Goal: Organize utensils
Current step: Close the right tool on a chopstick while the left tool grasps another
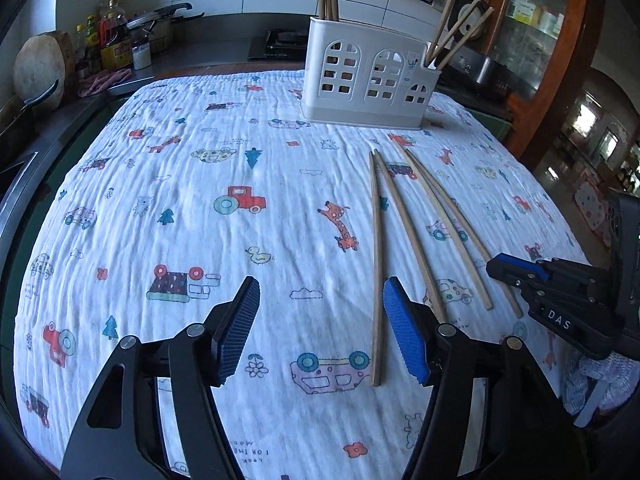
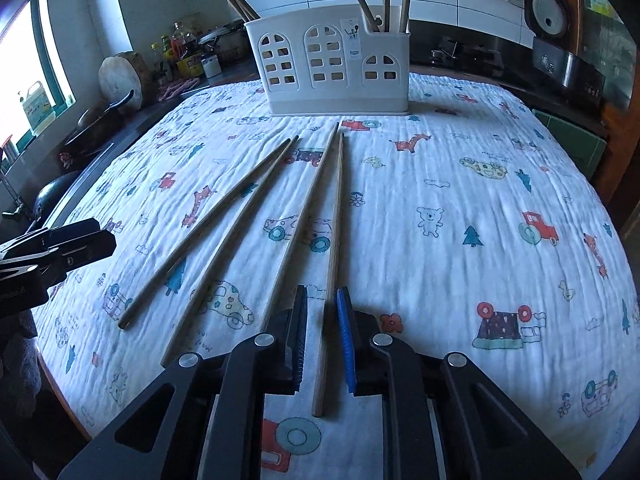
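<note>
Several wooden chopsticks (image 1: 400,216) lie side by side on the patterned cloth, also in the right wrist view (image 2: 240,216). A white utensil holder (image 1: 366,76) stands at the far side with chopsticks upright in it; it also shows in the right wrist view (image 2: 332,68). My left gripper (image 1: 320,328) is open and empty, just left of the leftmost chopstick (image 1: 377,264). My right gripper (image 2: 323,336) has its jaws narrowly apart around the near end of the rightmost chopstick (image 2: 334,264), which lies on the cloth. The right gripper also shows at the right edge of the left wrist view (image 1: 520,276).
The table is covered by a white cloth (image 1: 200,208) with cartoon prints. Behind it a counter holds bottles (image 1: 112,40), a pot and a round wooden board (image 1: 38,64). A rice cooker (image 2: 548,12) stands at the back right. The left gripper shows in the right wrist view (image 2: 60,248).
</note>
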Demonstrator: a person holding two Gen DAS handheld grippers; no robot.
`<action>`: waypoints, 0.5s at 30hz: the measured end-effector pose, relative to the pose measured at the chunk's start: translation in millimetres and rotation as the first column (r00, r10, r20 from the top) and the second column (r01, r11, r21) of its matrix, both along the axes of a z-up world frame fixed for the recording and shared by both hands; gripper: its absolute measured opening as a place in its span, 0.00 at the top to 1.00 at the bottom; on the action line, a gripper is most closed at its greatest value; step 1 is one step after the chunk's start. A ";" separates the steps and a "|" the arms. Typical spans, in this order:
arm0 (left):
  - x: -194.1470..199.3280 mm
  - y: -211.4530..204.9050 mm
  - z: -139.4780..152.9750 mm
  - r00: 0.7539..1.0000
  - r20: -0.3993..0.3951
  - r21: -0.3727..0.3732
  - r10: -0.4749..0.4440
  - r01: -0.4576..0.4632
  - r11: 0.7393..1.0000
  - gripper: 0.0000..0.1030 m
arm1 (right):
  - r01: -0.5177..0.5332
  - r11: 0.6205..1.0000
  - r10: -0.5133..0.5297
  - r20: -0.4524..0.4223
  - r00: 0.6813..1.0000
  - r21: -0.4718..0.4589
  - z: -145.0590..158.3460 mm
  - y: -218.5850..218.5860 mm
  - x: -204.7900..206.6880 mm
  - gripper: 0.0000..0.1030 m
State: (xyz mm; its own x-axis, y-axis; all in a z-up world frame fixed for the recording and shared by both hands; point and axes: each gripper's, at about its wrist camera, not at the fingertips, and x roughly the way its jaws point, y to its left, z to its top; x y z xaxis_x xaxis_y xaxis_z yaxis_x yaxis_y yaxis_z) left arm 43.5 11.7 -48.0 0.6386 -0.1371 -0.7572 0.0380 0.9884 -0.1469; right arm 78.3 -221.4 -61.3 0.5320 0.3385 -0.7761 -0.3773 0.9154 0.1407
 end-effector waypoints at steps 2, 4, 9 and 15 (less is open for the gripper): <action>-0.1 -3.1 -1.0 1.000 -0.003 -0.001 -0.010 0.010 1.000 0.40 | 0.002 1.000 -0.002 -0.007 1.000 -0.009 -1.9 0.5 0.2 0.87; -0.5 -5.9 -2.5 1.000 -0.007 -0.002 -0.021 0.021 1.000 0.42 | 0.003 1.000 -0.003 -0.005 1.000 -0.020 -2.8 1.5 0.1 0.88; 0.7 -15.8 -8.4 0.998 -0.027 -0.003 -0.058 0.058 0.998 0.52 | 0.003 0.999 -0.003 -0.004 1.000 -0.051 -2.7 4.8 1.2 0.91; 5.1 -28.7 -17.8 0.993 -0.058 -0.009 -0.106 0.105 0.994 0.69 | 0.004 0.997 -0.004 -0.002 1.000 -0.076 -2.6 6.5 0.0 0.93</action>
